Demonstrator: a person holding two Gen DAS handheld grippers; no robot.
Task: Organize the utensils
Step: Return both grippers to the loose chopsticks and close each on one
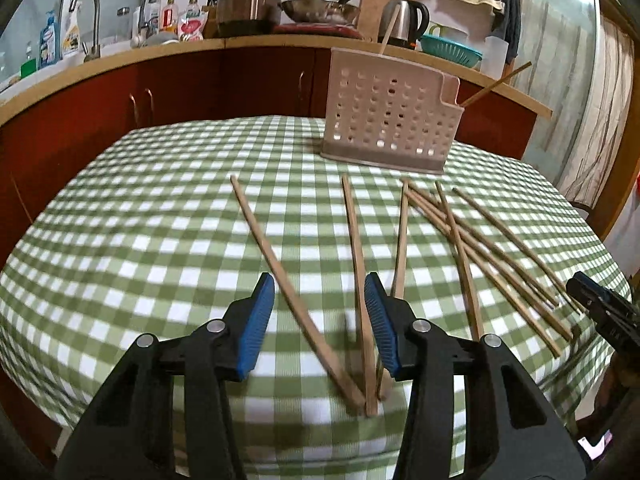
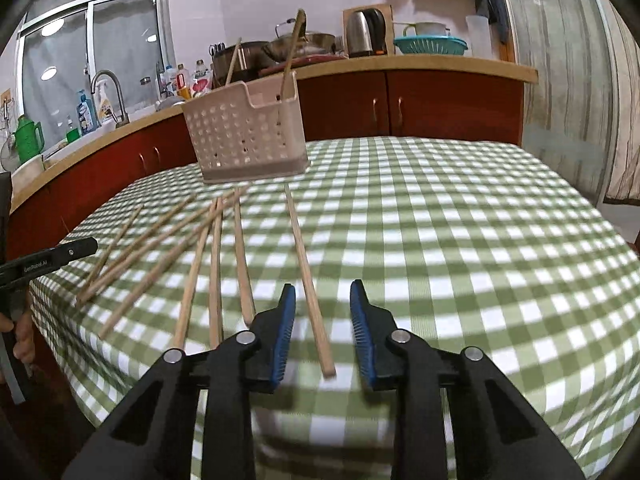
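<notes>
The table (image 1: 160, 208), covered in a green-and-white checked cloth, carries loose wooden chopsticks and a pale perforated utensil holder (image 1: 390, 120) that stands upright near its far edge. 2 chopsticks already stand in the holder, leaning out of its top.

In the left wrist view, the left gripper (image 1: 320, 320) hovers low over the near edge of the table with its blue pads apart. 2 chopsticks pass through the gap between the pads: a long chopstick (image 1: 288, 292) slanting up to the left, and another chopstick (image 1: 358, 276) running just beside the right pad. Neither pad clearly presses on either stick. A group of more chopsticks (image 1: 480, 248) lies crossed to the right, near the tip of the other gripper at the frame edge.

In the right wrist view, the right gripper (image 2: 323, 328) is partly open, with a single chopstick (image 2: 308, 284) lying on the cloth between its pads, touched by neither. 3 nearly parallel chopsticks (image 2: 216, 272) lie just to its left, and a crossed pile lies further left.
</notes>
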